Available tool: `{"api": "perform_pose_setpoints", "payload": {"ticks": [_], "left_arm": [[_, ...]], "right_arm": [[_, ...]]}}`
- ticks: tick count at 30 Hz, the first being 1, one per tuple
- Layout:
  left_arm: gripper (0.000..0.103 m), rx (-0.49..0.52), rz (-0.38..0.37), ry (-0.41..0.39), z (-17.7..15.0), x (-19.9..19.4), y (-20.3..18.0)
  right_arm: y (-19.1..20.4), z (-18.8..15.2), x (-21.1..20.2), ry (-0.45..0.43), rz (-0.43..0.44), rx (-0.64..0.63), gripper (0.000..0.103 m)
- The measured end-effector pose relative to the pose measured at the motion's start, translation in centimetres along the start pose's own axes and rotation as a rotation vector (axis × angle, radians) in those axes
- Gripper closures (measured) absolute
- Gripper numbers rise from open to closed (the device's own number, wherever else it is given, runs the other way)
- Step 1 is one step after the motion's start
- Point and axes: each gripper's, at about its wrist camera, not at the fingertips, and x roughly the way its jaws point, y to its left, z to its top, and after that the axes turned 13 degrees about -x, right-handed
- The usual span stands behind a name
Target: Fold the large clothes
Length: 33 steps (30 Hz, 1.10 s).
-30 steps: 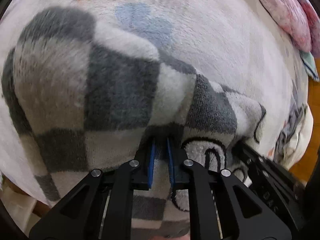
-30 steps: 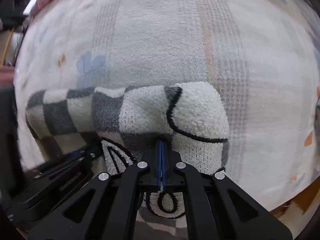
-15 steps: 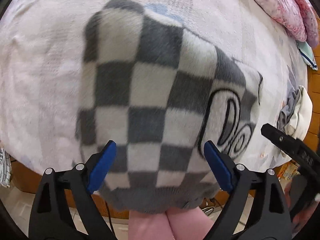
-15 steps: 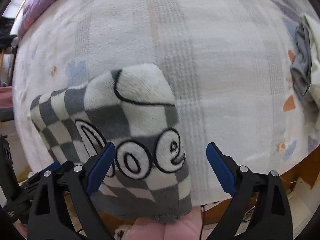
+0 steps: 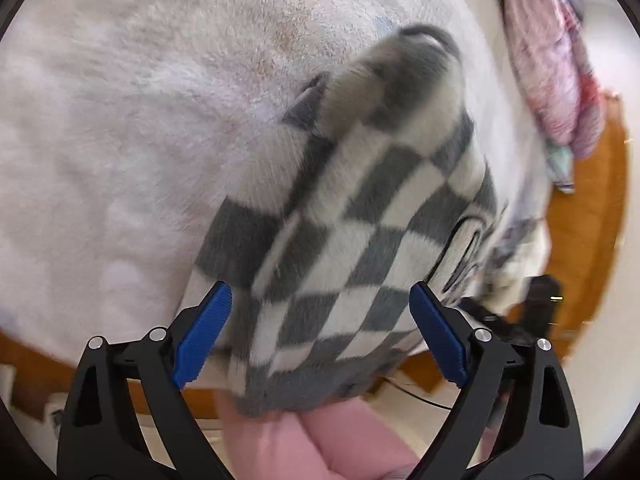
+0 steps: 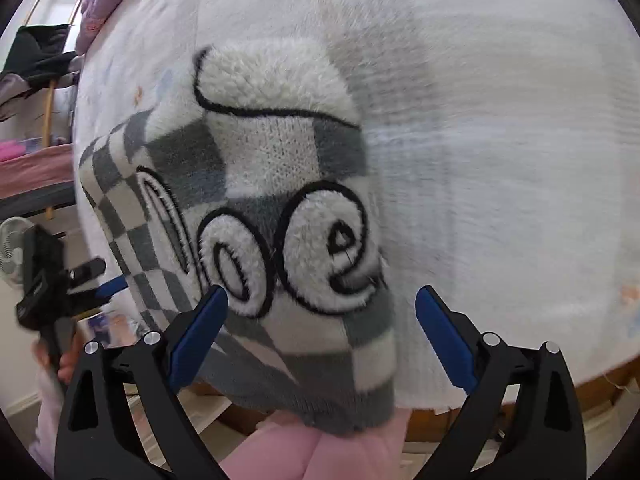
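In the left wrist view, the left gripper had been pinching the checkered sweater a second ago, but now its blue fingers were spread wide and touched nothing. The sweater lay folded on the white blanket, with its near end hanging over the bed edge, and it sat more to the right than before. The gripper pointed down at a slant. A pink quilt lay far right. In the right wrist view, the right gripper, shut tight on the sweater before, was opening its jaws, and they held nothing. It also tilted down. The left gripper showed at the left, off the sweater, in a hand.
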Motion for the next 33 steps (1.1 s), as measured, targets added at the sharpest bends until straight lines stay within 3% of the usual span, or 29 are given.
{"api": "perform_pose_setpoints", "payload": {"ticks": [5, 8, 13, 14, 16, 20, 24, 26, 29, 33], "left_arm": [[0.01, 0.028, -0.052, 0.083, 3.6, 2.7, 1.4], [0.01, 0.074, 0.007, 0.105, 4.4, 3.5, 1.0], [0.01, 0.315, 0.212, 0.052, 3.9, 2.4, -1.9], [0.01, 0.342, 0.212, 0.054, 4.0, 2.7, -2.5], [0.01, 0.372, 0.171, 0.123, 4.4, 4.4, -2.7], [0.004, 0.239, 0.031, 0.3, 5.5, 9.3, -1.1], [0.005, 0.229, -0.012, 0.273, 5.7, 9.5, -1.2], [0.005, 0.235, -0.081, 0.297, 5.5, 9.3, -1.0], [0.005, 0.282, -0.062, 0.273, 5.0, 9.8, -1.7], [0.006, 0.256, -0.037, 0.216, 4.5, 9.5, -2.3]], "right_arm": [[0.1, 2.2, 2.0, 0.003, 0.097, -0.088, 0.007], [-0.3, 2.5, 2.4, 0.034, 0.129, -0.118, 0.007], [-0.9, 2.2, 2.0, 0.025, 0.139, -0.119, 0.007], [-1.0, 2.1, 2.1, 0.019, 0.141, -0.113, 0.006], [-1.5, 2.1, 2.6, 0.006, 0.172, -0.09, 0.006], [-2.7, 1.7, 3.2, -0.035, 0.245, -0.079, 0.006], [-5.0, 1.5, 5.0, -0.068, 0.42, -0.063, 0.006], [-5.4, 1.9, 6.0, -0.066, 0.491, -0.07, 0.005], [-5.1, 2.6, 6.5, -0.05, 0.498, -0.074, 0.005], [-4.2, 2.7, 6.0, -0.034, 0.476, -0.056, 0.007]]}}
